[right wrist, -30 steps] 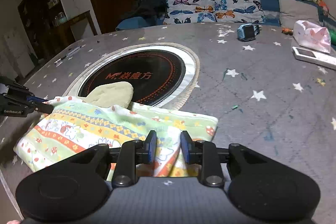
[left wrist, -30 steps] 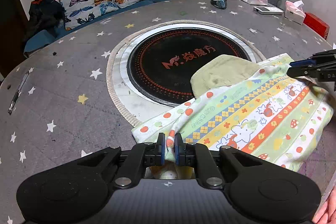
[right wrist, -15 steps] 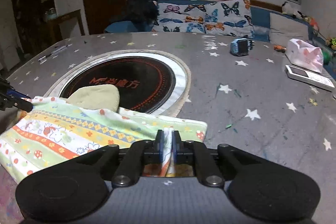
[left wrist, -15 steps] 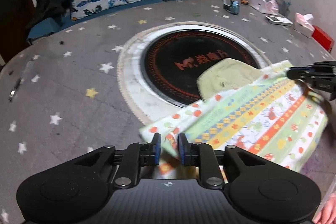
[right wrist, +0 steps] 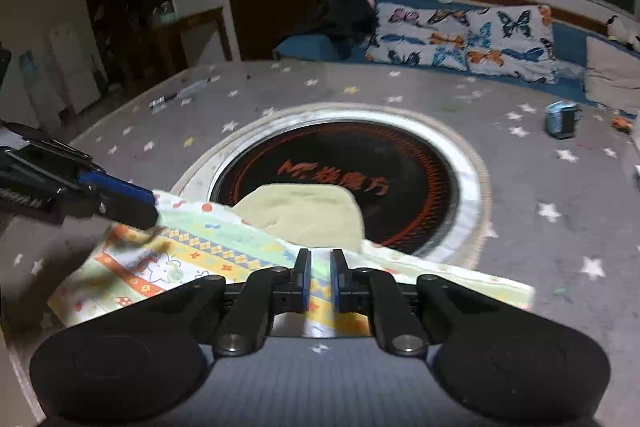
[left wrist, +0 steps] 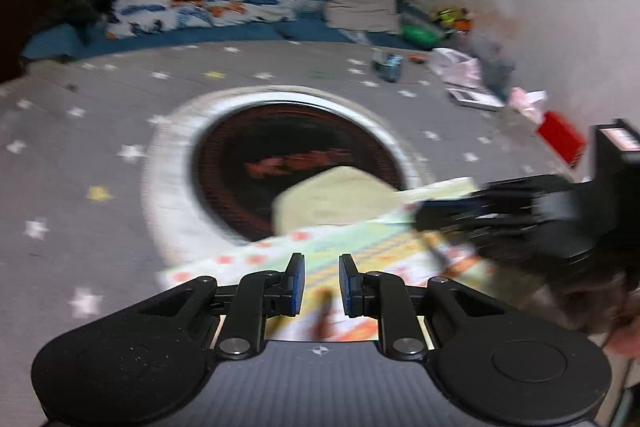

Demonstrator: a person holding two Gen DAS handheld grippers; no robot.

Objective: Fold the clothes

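Note:
A patterned children's garment (left wrist: 372, 247) with striped cartoon print and a plain pale-yellow part (left wrist: 332, 199) lies on the grey star-print table, partly over the black round hotplate (left wrist: 288, 147). My left gripper (left wrist: 320, 285) is open, its blue pads apart above the garment's near edge. In the right wrist view the garment (right wrist: 224, 251) spreads left to right. My right gripper (right wrist: 318, 281) has a narrow gap between its pads, with the cloth edge lying between and under them. Each gripper shows in the other's view, the right one (left wrist: 500, 211) and the left one (right wrist: 100, 195) both at the garment's edges.
Butterfly cushions (right wrist: 464, 39) and dark clothes (right wrist: 344, 11) lie on the blue bench behind the table. A red box (left wrist: 560, 139), tissues and a white device sit at the table's right. A small blue object (right wrist: 562, 119) and a pen (right wrist: 180, 95) lie on the table.
My left gripper has opened and let go of the garment, and its view has swung and blurred. My right gripper, shut on the cloth half a second ago, has parted slightly.

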